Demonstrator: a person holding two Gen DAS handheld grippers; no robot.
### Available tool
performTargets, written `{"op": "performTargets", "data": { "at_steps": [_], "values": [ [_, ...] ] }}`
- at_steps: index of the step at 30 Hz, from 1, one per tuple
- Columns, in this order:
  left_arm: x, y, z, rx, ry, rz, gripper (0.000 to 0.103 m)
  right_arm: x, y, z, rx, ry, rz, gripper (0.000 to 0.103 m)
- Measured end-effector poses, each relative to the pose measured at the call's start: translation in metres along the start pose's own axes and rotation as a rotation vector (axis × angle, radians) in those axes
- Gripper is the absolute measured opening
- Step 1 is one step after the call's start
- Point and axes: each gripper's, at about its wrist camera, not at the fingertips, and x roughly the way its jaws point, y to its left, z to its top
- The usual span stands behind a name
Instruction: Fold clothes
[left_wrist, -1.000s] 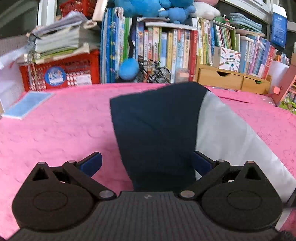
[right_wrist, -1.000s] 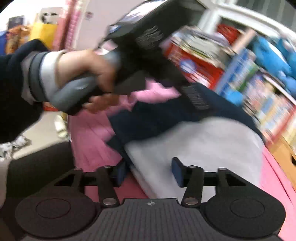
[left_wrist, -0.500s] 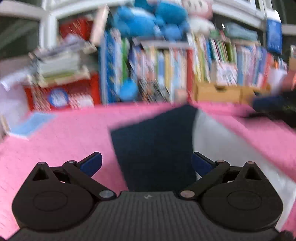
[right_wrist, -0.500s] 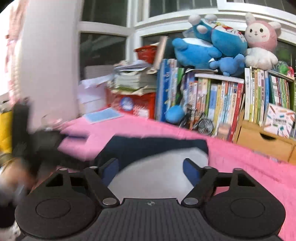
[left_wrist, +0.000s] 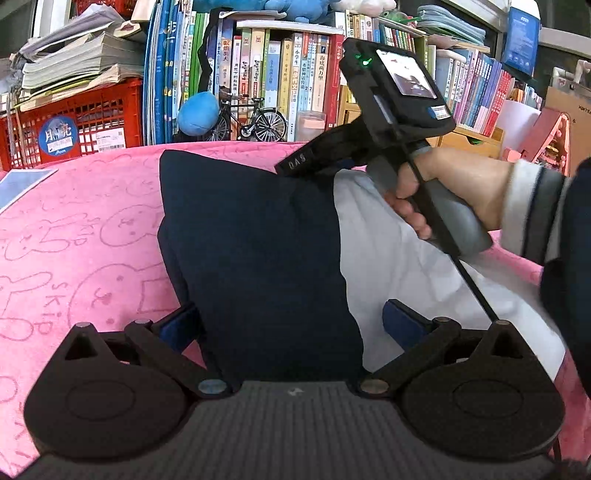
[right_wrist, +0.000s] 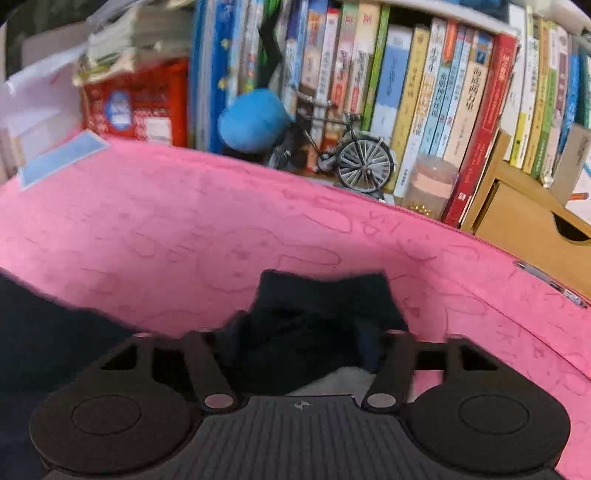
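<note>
The navy-and-white garment (left_wrist: 258, 236) lies on the pink-covered desk (left_wrist: 81, 236), a compact bundle with the dark panel on the left and the pale one on the right, edges roughly squared but the far side puffed up. The left tongs (left_wrist: 291, 321) hang low at the near edge, blue pads spread wide either side of the dark panel, gripping nothing; my guess is they sit there to steady that end or wait for a hem. Across the bundle, a hand (left_wrist: 443, 184) holds the right tongs (right_wrist: 303, 339) down at the far right corner. In the right wrist view a bunched wad of navy cloth sits between the fingers, with a sliver of white below. The pads look drawn in around it, pinching that fold, probably to lift it over. The view is blurred, so the bite is a judgement. The cloth is soft and thick and creases loosely. Books (right_wrist: 424, 110) line the back.
</note>
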Motion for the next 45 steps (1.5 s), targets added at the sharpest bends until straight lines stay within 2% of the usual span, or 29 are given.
{"op": "performTargets", "data": {
  "at_steps": [4,7,11,14,16,20,23,26,28,30,33,35,38,41,45],
  "values": [
    [0.001,0.003,0.001,-0.004,0.000,-0.003,0.103,0.009,-0.014,0.007,0.041,-0.001,-0.013,0.074],
    [0.003,0.003,0.002,-0.006,0.001,-0.003,0.103,-0.039,-0.029,-0.004,0.084,-0.090,0.078,0.076],
    [0.003,0.003,0.003,-0.006,-0.001,-0.002,0.103,-0.117,-0.027,-0.052,0.010,-0.165,0.211,0.079],
    [0.003,0.003,0.003,-0.005,-0.001,-0.001,0.103,-0.148,-0.016,-0.105,-0.073,-0.081,0.221,0.079],
    [0.003,0.002,0.003,-0.004,-0.001,0.001,0.103,-0.159,-0.010,-0.143,-0.131,-0.024,0.163,0.082],
    [-0.003,0.005,0.008,-0.042,0.039,0.012,0.103,-0.184,-0.028,-0.179,-0.015,-0.016,0.175,0.082],
    [-0.025,0.008,0.026,-0.051,0.030,0.016,0.103,-0.202,-0.033,-0.187,0.008,-0.013,0.167,0.082],
    [-0.043,0.012,0.053,0.007,-0.082,0.079,0.103,-0.217,-0.037,-0.186,0.044,-0.074,0.183,0.083],
    [-0.035,0.014,0.070,0.039,-0.094,0.132,0.103,-0.217,-0.030,-0.178,0.029,-0.119,0.182,0.083],
    [-0.015,0.019,0.082,0.075,-0.060,0.183,0.103,-0.211,-0.019,-0.167,0.003,-0.154,0.181,0.083],
    [0.018,0.026,0.083,0.118,0.018,0.245,0.103,-0.201,-0.002,-0.151,-0.036,-0.206,0.179,0.083],
    [0.027,0.033,0.072,0.127,0.014,0.245,0.103,-0.190,0.013,-0.144,-0.087,-0.221,0.183,0.083],
    [0.033,0.046,0.058,0.080,-0.001,0.223,0.103,-0.169,0.031,-0.145,-0.160,-0.195,0.172,0.083],
    [0.032,0.050,0.054,0.033,-0.005,0.213,0.103,-0.152,0.042,-0.150,-0.210,-0.156,0.145,0.092],
    [0.005,0.041,0.057,0.028,0.010,0.267,0.103,-0.165,0.044,-0.151,-0.235,-0.150,0.107,0.093]
  ]
}}
